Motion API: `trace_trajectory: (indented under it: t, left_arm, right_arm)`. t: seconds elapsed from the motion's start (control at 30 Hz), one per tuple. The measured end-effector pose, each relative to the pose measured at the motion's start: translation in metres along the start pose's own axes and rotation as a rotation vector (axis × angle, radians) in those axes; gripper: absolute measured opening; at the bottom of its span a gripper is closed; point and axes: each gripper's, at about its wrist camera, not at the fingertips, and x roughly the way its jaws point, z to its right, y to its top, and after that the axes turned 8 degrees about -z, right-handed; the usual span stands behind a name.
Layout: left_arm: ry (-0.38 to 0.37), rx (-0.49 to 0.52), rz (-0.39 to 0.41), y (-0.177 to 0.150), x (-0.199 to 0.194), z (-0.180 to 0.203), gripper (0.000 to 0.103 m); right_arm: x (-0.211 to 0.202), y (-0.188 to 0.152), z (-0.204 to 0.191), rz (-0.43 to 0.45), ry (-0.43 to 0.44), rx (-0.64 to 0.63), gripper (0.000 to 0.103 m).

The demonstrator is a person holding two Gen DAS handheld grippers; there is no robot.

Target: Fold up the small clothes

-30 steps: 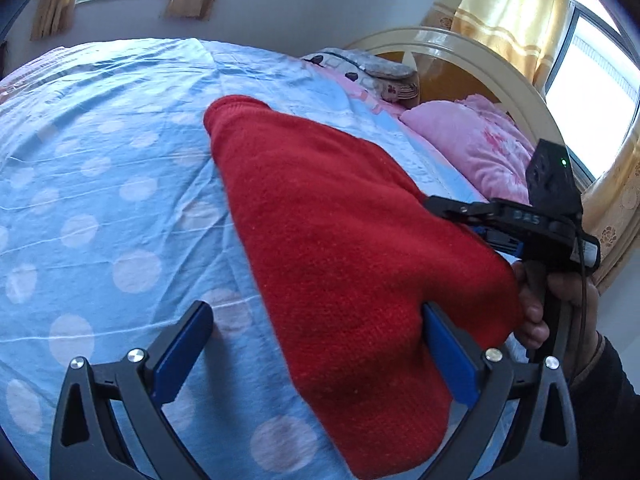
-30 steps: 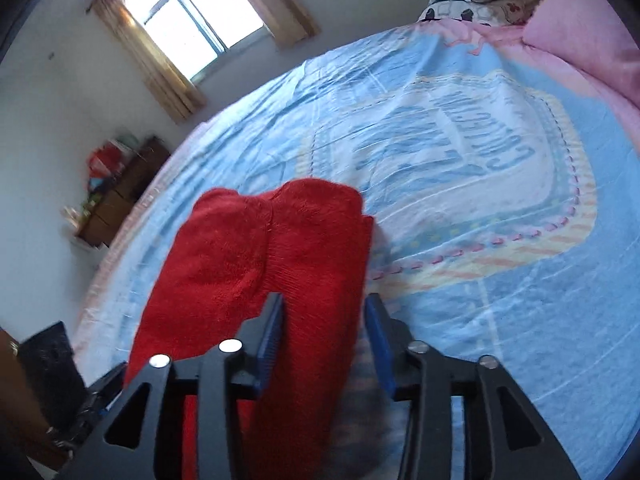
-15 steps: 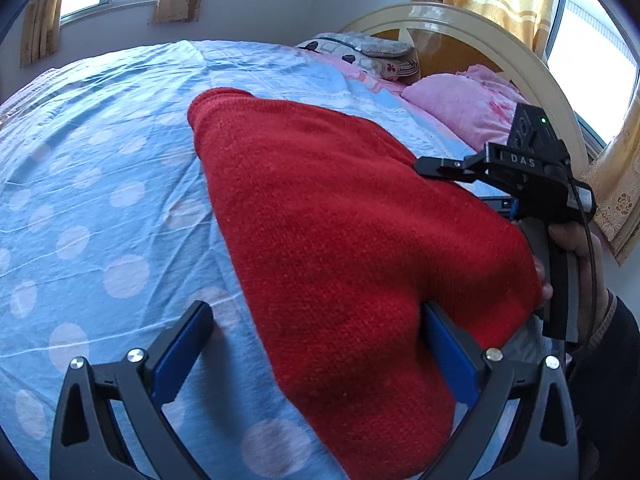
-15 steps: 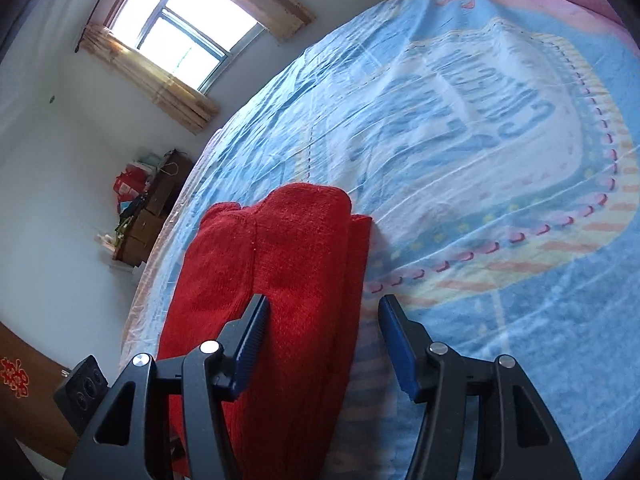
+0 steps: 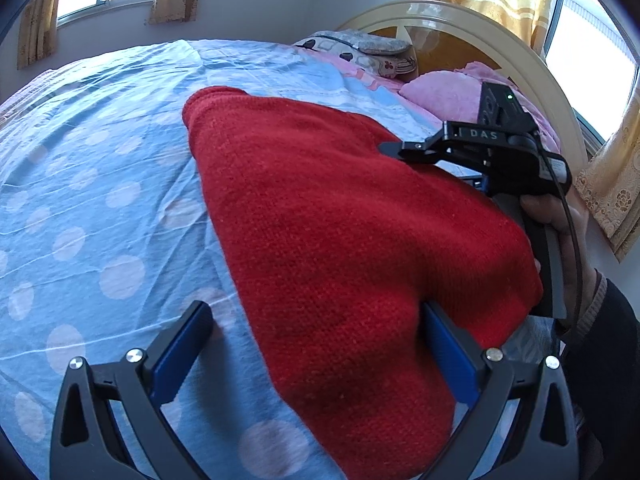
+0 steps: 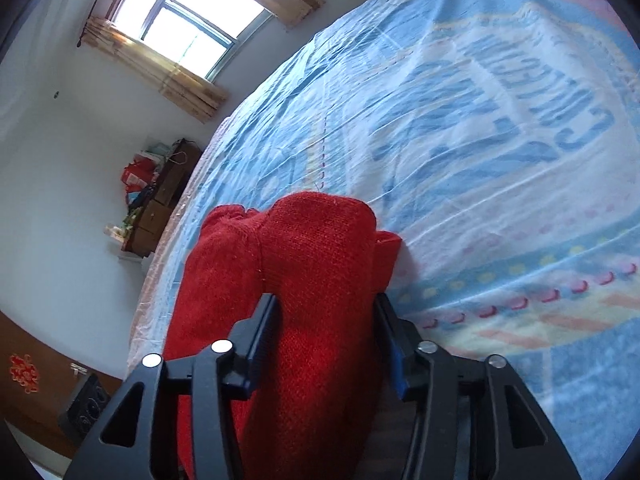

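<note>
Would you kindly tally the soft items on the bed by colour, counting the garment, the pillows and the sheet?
Red: 1, the knitted garment
Pink: 1, the pillow
Grey patterned: 1, the pillow
Blue: 1, the bed sheet
Total: 4

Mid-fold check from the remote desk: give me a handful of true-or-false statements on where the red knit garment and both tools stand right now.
1. The red knitted garment lies on a blue bedsheet with pale dots. True.
2. The left tool is clamped shut on the garment. False: its fingers stand wide apart, the garment's near edge between them, one finger over bare sheet.
3. The right tool has a folded part of the garment between its fingers. True; its jaws have just been closing.
4. The garment is green. False: it is red.
5. A pink pillow lies by the headboard. True.
</note>
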Motion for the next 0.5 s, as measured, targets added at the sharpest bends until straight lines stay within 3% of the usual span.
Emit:
trace_trajectory:
  t: [0.1,0.27,0.5]
  left_arm:
    - [-0.007,0.005,-0.002,-0.0004,0.0000,0.0005,0.103]
    - [-0.016,0.029,-0.009,0.0002,0.0010,0.0043,0.103]
    - [-0.062,0.048,-0.013,-0.0005,0.0003,0.0085,0.089]
  right_arm:
    - [0.0004,-0.0032,-0.0001,0.006,0.015,-0.013,0.036]
    - [0.0018,-0.0071,-0.0035,0.017,-0.001,-0.031,0.034]
    - [0.0034,-0.0080,-0.0035,0.032,-0.015,-0.028,0.034]
